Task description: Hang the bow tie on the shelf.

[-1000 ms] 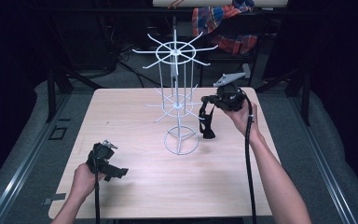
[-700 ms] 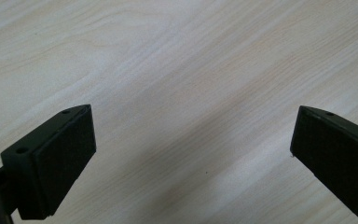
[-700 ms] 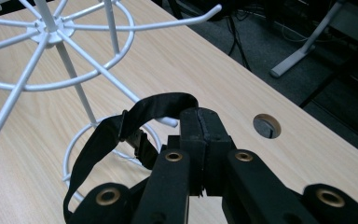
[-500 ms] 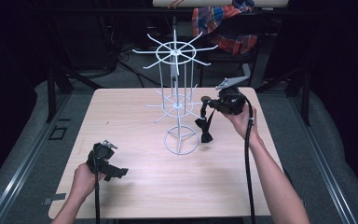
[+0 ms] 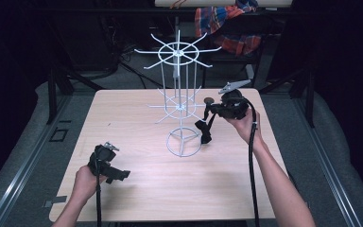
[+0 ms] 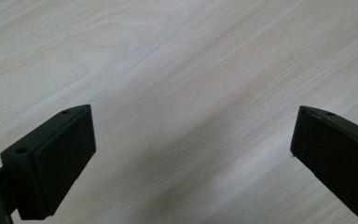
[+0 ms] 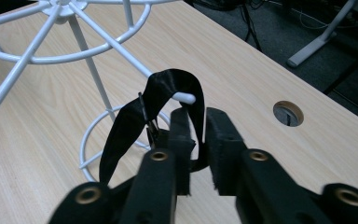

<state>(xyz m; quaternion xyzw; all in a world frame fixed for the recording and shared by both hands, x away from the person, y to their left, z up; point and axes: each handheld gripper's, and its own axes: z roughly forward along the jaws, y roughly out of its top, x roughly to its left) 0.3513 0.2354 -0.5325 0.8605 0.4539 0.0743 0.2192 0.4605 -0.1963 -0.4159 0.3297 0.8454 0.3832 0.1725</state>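
Draping limp over a white prong of the wire rack near the middle of the bench, the black strap looks light, soft and floppy. My right gripper has its jaws clamped on the loop just below the prong, a sound hold on such slack material, I judge. My left gripper hovers with jaws wide apart, empty, over the near left corner.

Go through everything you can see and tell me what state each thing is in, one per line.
White wire rack: upright on the table, a black strap on one lower arm.
Black strap: looped over the arm's tip, tail hanging down.
Right claw: shut on the black strap.
Left claw: open, empty, over bare wood.
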